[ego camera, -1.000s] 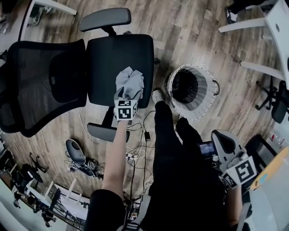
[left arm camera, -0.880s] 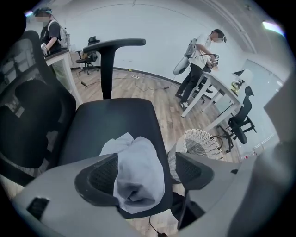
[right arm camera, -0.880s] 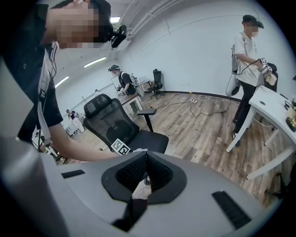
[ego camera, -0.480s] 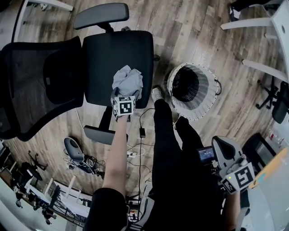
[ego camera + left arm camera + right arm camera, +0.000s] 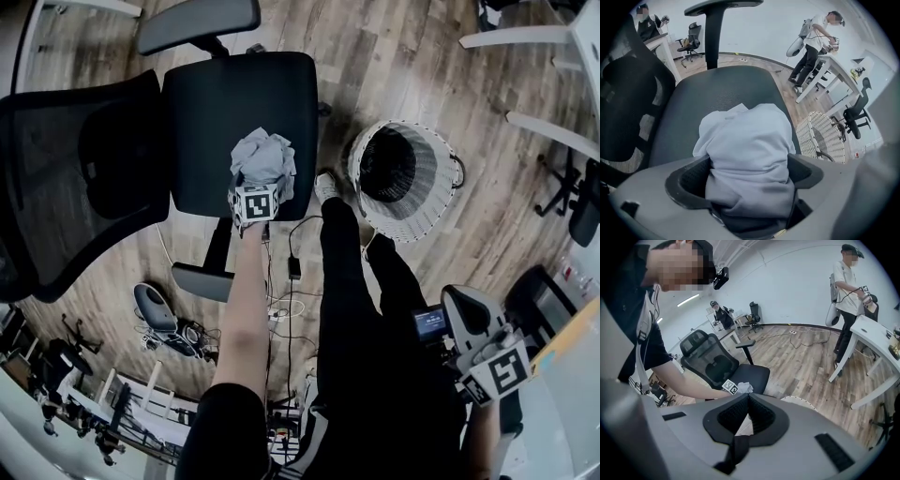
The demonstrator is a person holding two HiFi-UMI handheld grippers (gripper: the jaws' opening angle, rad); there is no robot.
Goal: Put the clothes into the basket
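My left gripper's (image 5: 750, 161) jaws have just been opening and now stand spread wide. The crumpled pale cloth (image 5: 746, 126) is bunched between them and fills the gap from one dark pad (image 5: 691, 177) to the other, but nothing is squeezing it. The gripper points steeply down. The cloth lies in a heap on the black seat (image 5: 717, 91) of the chair, near the seat's front edge.

My right gripper (image 5: 747, 397) is low at my right side, its jaws pressed together at the tips with nothing between them.

The white wicker basket (image 5: 405, 178) stands on the wood floor (image 5: 487, 225) just beside the chair, off to the seat's right in the head view, apart from the cloth. My shoe (image 5: 326, 186) is planted between seat and basket.
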